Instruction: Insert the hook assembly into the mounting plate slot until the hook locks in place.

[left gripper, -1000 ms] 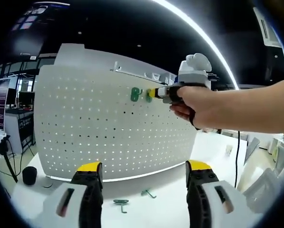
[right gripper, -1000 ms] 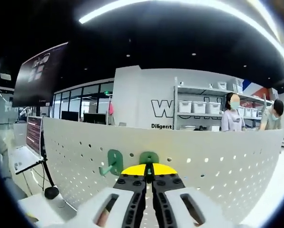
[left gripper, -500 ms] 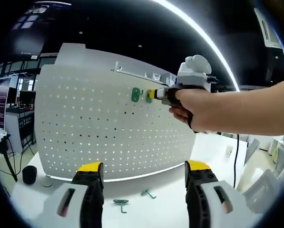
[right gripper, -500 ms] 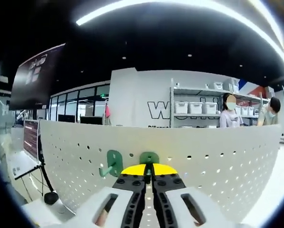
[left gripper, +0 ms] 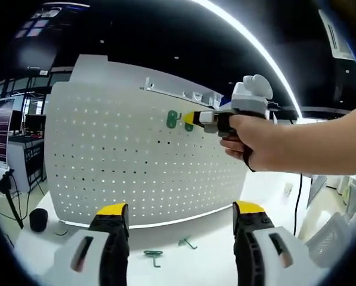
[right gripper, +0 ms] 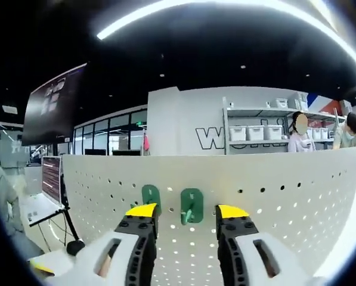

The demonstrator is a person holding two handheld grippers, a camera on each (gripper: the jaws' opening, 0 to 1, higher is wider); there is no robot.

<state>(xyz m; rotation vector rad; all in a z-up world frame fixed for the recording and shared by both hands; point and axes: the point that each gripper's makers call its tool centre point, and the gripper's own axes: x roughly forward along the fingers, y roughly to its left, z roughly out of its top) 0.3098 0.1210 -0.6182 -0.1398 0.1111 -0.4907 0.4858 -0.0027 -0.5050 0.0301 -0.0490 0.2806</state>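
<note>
A white pegboard (left gripper: 124,155) stands upright on the table, and two green hooks hang near its top edge. In the right gripper view the right-hand hook (right gripper: 191,206) sits on the pegboard (right gripper: 285,196) between my open jaws, and the other hook (right gripper: 151,195) hangs just left of it. My right gripper (right gripper: 186,210) is open, its tips either side of the hook. In the left gripper view the right gripper (left gripper: 192,118) is held by a hand at the two hooks (left gripper: 173,119). My left gripper (left gripper: 180,210) is open and low, over two loose green hooks (left gripper: 152,255) on the table.
The second loose hook (left gripper: 186,242) lies in front of the pegboard's foot. A black round object (left gripper: 37,219) stands at the table's left. Shelves with white bins (right gripper: 249,132) and two people (right gripper: 300,137) are beyond the board. A cable (left gripper: 297,199) hangs at the right.
My right gripper has opened and let go of the right-hand hook, which stays on the pegboard. It has drawn back slightly to the right. The left gripper has held still.
</note>
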